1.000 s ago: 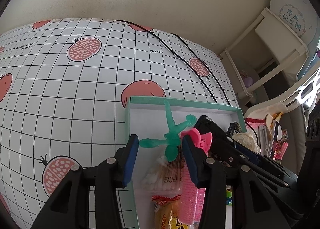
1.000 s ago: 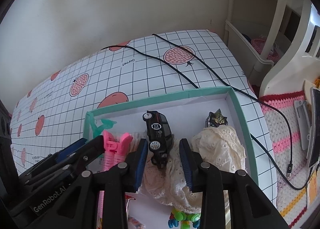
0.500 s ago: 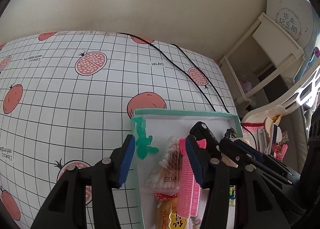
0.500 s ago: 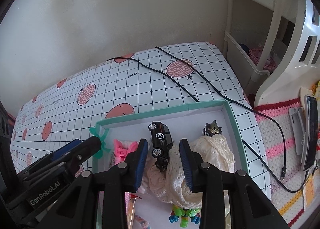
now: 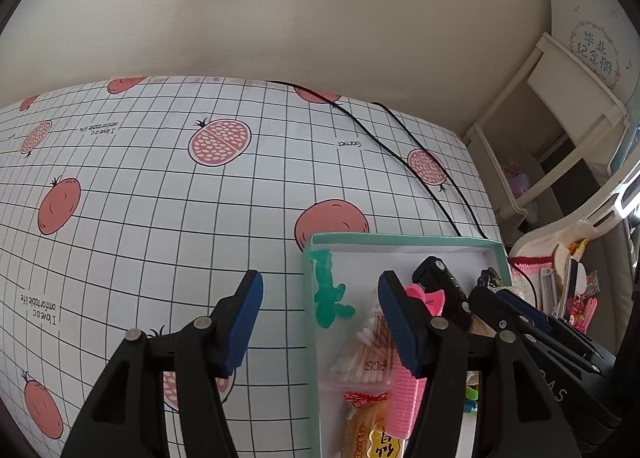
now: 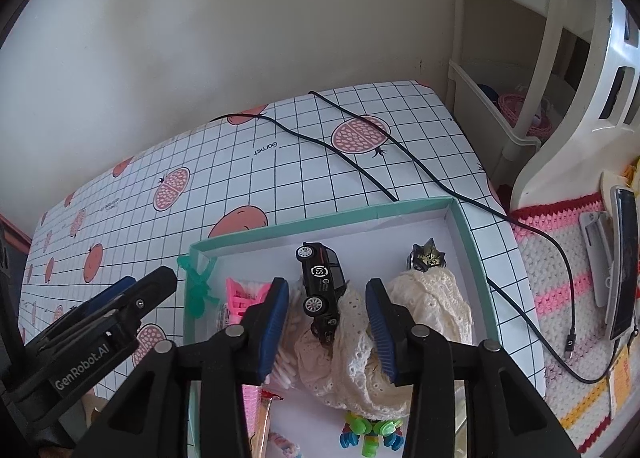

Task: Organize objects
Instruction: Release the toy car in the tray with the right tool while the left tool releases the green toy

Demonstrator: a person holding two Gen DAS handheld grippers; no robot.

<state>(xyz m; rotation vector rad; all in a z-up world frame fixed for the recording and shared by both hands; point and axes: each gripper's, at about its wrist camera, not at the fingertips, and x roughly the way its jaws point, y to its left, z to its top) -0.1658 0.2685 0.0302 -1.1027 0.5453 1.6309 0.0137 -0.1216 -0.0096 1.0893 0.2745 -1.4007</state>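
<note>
Opening, the right gripper [image 6: 327,312] brackets a toy car [image 6: 322,285] on lace cloth [image 6: 404,322] in the teal box [image 6: 320,220], pads clear. Left gripper [image 5: 320,322], also opening, straddles the box wall, empty. Snack packet [image 5: 366,424] cut off below; fingers partly hide the swabs [image 5: 366,350].

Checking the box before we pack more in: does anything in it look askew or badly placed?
Yes. The black toy car lies tipped on its side on the cream lace cloth, wheels facing out. The green figure leans against the box's left wall instead of lying flat.
</note>
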